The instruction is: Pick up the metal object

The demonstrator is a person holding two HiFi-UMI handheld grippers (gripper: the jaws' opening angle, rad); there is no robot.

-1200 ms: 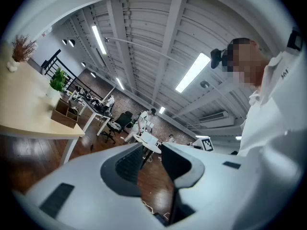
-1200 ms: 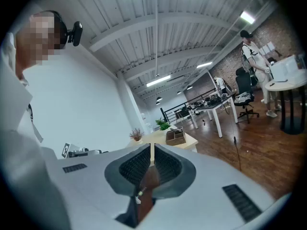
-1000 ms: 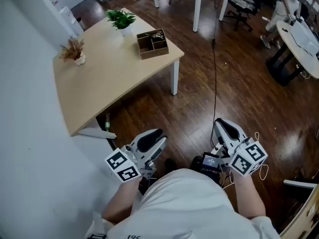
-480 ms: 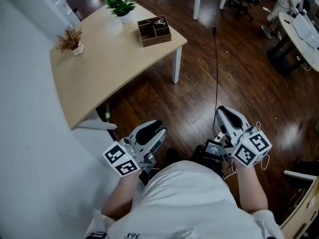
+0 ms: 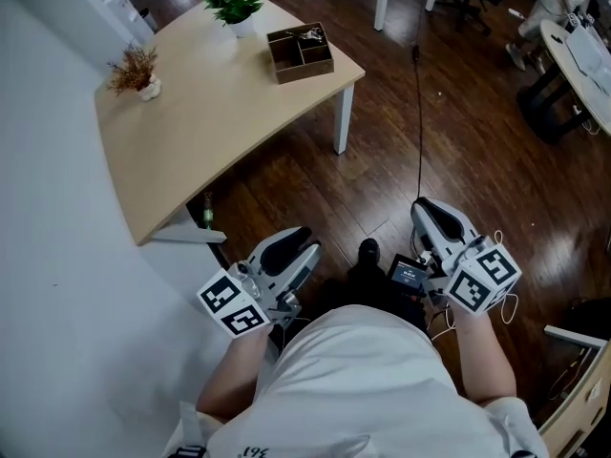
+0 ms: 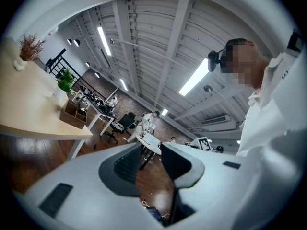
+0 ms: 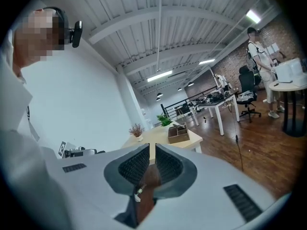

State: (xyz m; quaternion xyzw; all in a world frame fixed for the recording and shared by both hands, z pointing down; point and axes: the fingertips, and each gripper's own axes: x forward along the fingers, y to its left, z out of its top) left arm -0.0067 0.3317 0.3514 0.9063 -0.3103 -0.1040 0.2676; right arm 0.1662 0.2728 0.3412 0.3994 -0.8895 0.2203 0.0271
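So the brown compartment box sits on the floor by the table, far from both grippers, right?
No. The brown compartment box sits on the table, near its corner, not on the floor; the head view shows it. It is far from the left gripper and the right gripper.

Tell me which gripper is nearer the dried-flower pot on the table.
Left. The left gripper is off the table's near end, on the dried-flower pot's side; the right gripper is farther right.

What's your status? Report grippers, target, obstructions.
Left gripper open, empty; right gripper shut, empty; both low at the waist. Metallic item in wooden box on table, far ahead, untouched. Cable on floor, ahead-right.
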